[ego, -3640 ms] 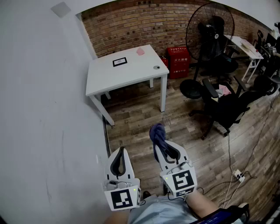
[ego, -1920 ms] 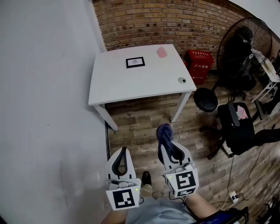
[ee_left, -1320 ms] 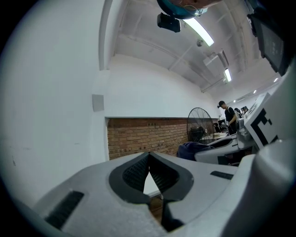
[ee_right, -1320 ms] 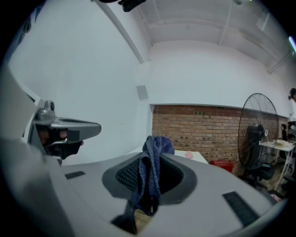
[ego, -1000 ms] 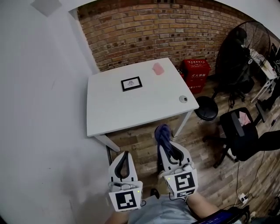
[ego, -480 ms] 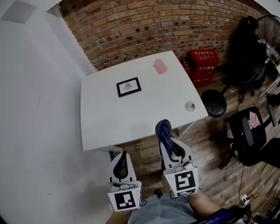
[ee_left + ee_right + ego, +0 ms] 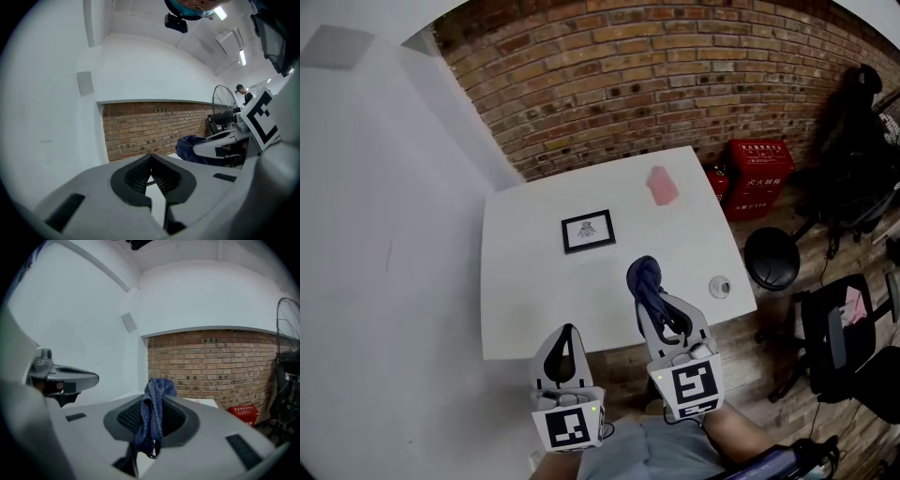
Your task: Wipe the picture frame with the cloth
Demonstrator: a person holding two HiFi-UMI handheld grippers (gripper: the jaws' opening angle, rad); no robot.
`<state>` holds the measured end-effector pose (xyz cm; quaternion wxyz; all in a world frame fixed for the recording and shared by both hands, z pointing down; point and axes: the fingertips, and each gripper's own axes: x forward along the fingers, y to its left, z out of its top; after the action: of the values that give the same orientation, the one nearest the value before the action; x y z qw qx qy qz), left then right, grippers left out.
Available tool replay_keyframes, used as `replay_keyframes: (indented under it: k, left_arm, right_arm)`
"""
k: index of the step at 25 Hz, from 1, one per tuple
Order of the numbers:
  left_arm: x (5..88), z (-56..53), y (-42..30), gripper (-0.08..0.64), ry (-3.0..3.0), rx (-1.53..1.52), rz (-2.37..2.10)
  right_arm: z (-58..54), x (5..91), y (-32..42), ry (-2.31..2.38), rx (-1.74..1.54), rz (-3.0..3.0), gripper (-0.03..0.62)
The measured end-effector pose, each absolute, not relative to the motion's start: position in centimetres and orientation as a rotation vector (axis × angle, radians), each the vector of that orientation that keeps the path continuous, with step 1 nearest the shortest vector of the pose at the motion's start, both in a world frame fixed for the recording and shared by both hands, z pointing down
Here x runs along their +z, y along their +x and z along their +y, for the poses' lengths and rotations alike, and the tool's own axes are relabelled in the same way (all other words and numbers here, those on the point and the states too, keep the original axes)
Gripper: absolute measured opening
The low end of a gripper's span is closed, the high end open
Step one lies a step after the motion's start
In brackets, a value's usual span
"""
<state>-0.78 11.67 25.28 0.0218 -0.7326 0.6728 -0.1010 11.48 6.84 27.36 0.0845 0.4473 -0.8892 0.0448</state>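
Note:
A small black picture frame point(image 7: 588, 231) lies flat near the middle of the white table point(image 7: 520, 281) in the head view. My right gripper point(image 7: 648, 292) is shut on a dark blue cloth point(image 7: 644, 277), which bunches above its tips and hangs over the table's near part; the cloth point(image 7: 153, 416) drapes between the jaws in the right gripper view. My left gripper point(image 7: 567, 334) is shut and holds nothing, at the table's near edge. Both grippers are short of the frame. In the left gripper view the left gripper point(image 7: 150, 158) has its jaws touching.
A pink object point(image 7: 662, 185) lies at the table's far right and a small round white object point(image 7: 719, 286) near its right front corner. Behind the table is a brick wall point(image 7: 675, 84). A red crate point(image 7: 762, 169), a black stool point(image 7: 772, 258) and office chairs point(image 7: 848, 337) stand to the right.
The view has closed in on the table over the earlier frames. Both grippers, once over the wooden floor, now reach the table's near edge; the right one still grips the cloth.

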Motion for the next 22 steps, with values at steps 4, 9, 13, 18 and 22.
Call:
replay_keyframes:
  k: [4,9,13,18,22]
  left_arm:
    - [24.6,10.0,-1.6,0.008,-2.24,-0.306,2.144]
    - [23.6,7.9,-3.5,0.008,-2.219,-0.25,2.184]
    - [24.5,5.9,-5.8,0.008,-2.216,-0.245,2.215]
    - [26.1,2.7,-8.1,0.008,-2.259,-0.259,2.214]
    - [27.2,-0.5,-10.5,0.008,-2.289,-0.275,2.211]
  right_arm:
    - [4.3,25.8,10.5,1.307,0.099,-2.692,0.081]
    - [2.0,25.1,8.1,1.258,0.083,-2.702,0.081]
    - [0.2,26.0,5.9,1.234,0.093,-2.685,0.081]
    - [-2.8,27.6,3.6,1.231,0.095,-2.648,0.081]
    - [-5.5,28.7,1.1,1.218,0.111,-2.622,0.081]
